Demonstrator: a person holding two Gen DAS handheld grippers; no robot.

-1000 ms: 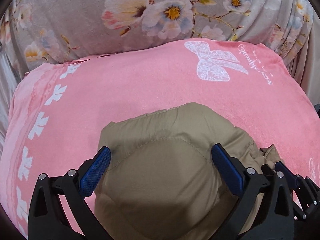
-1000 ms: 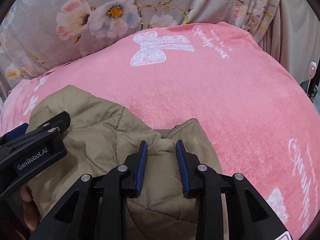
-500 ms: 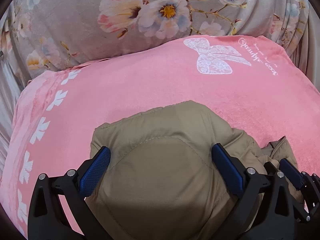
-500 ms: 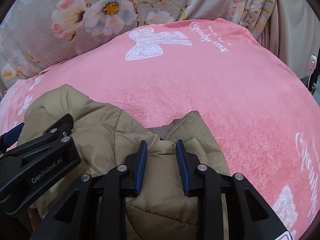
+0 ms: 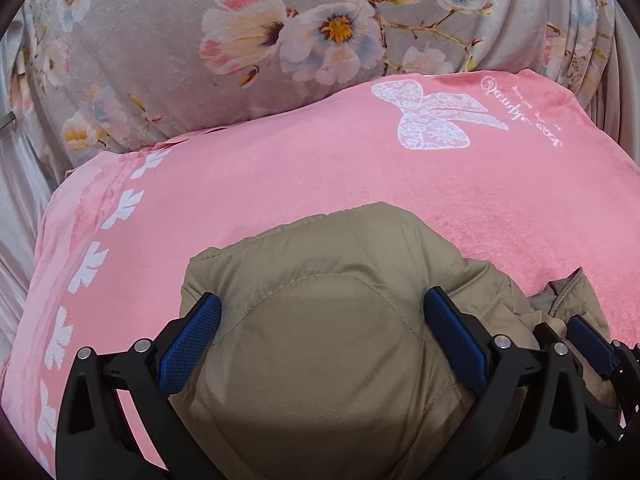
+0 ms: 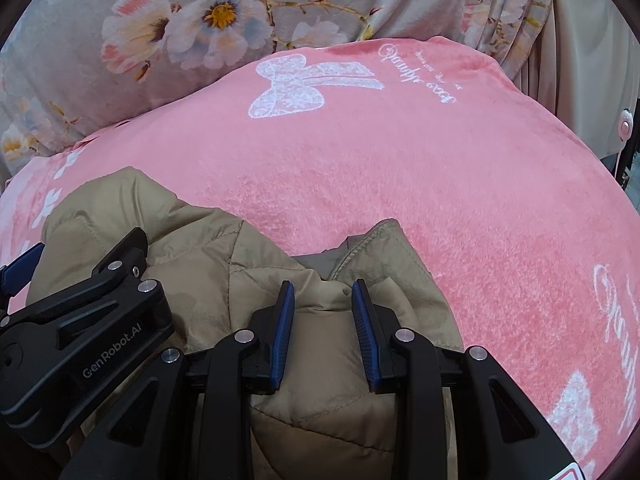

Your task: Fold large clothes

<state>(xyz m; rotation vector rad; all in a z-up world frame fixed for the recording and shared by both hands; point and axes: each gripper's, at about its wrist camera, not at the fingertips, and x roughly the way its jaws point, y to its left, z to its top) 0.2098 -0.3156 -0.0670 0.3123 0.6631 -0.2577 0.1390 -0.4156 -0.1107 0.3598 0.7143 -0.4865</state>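
Note:
A tan quilted jacket (image 5: 320, 248) is bunched into a thick bundle over the pink blanket (image 5: 280, 184). My left gripper (image 5: 320, 312) stands wide, its blue pads pressed against both sides of the padded bulge, so it is shut on the jacket. Just to its right, my right gripper (image 6: 323, 304) is shut on a narrower fold of the jacket (image 6: 200, 248) near a collar-like edge (image 6: 384, 240). One blue finger (image 5: 588, 344) of the right gripper shows at the left wrist view's lower right. The bundle's underside is hidden.
The pink blanket (image 6: 440, 180), with a white bow print (image 6: 296, 88) and lettering, spreads ahead and to the right. Grey floral fabric (image 5: 200, 80) rises behind it. Beige cloth (image 6: 580, 60) and a small pink round thing (image 6: 624, 126) are at the far right.
Both grippers have sunk a little toward the blanket with the jacket still held. The bundle covers more of the pink blanket than before.

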